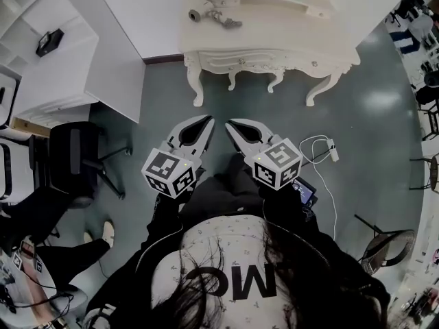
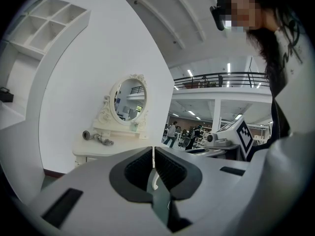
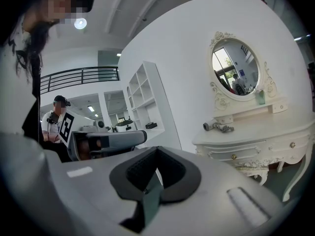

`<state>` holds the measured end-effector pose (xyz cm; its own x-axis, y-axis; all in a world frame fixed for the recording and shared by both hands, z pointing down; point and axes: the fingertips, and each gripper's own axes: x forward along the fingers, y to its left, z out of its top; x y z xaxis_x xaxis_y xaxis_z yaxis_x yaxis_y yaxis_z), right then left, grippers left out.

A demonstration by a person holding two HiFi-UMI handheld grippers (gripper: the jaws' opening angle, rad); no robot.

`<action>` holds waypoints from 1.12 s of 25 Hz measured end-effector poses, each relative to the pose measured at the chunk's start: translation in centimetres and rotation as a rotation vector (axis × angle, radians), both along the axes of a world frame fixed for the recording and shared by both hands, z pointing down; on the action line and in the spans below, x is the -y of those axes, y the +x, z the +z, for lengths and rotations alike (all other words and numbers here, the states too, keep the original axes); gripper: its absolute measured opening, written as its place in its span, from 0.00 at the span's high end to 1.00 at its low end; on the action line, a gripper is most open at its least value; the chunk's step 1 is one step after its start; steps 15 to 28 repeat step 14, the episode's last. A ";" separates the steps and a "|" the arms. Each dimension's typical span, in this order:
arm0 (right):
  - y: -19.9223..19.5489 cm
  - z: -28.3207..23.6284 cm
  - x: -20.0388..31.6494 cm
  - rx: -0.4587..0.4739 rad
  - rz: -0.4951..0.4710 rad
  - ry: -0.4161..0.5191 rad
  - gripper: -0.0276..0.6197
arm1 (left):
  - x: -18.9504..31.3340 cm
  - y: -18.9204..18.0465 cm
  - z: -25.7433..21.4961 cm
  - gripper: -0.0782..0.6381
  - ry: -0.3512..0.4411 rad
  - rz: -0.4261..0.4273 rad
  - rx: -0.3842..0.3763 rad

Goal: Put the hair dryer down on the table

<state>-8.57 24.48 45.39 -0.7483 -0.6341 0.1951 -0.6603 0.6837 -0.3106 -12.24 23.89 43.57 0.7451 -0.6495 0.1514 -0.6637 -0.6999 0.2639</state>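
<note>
The grey hair dryer (image 1: 206,14) lies on the left part of the white dressing table (image 1: 274,40), its cord beside it. It also shows far off in the left gripper view (image 2: 93,136) and the right gripper view (image 3: 216,127). My left gripper (image 1: 209,120) and right gripper (image 1: 230,123) are held side by side close to my body, well short of the table, over the grey floor. Both are shut with nothing between the jaws, as the left gripper view (image 2: 154,154) and the right gripper view (image 3: 156,154) show.
An oval mirror (image 3: 236,73) stands at the back of the table. A white shelf unit (image 1: 48,53) and a black chair (image 1: 75,156) are to the left. A white cable with a plug (image 1: 322,149) lies on the floor at right. Another person stands at lower left.
</note>
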 end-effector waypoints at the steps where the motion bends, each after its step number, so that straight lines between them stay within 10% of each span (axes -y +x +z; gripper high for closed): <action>1: 0.0 0.0 -0.1 0.000 0.000 0.001 0.94 | -0.1 0.0 0.0 0.90 0.001 -0.001 0.000; 28: -0.9 0.3 -0.2 -0.024 -0.038 0.015 0.94 | -0.4 -1.3 -0.4 0.90 0.028 -0.045 -0.016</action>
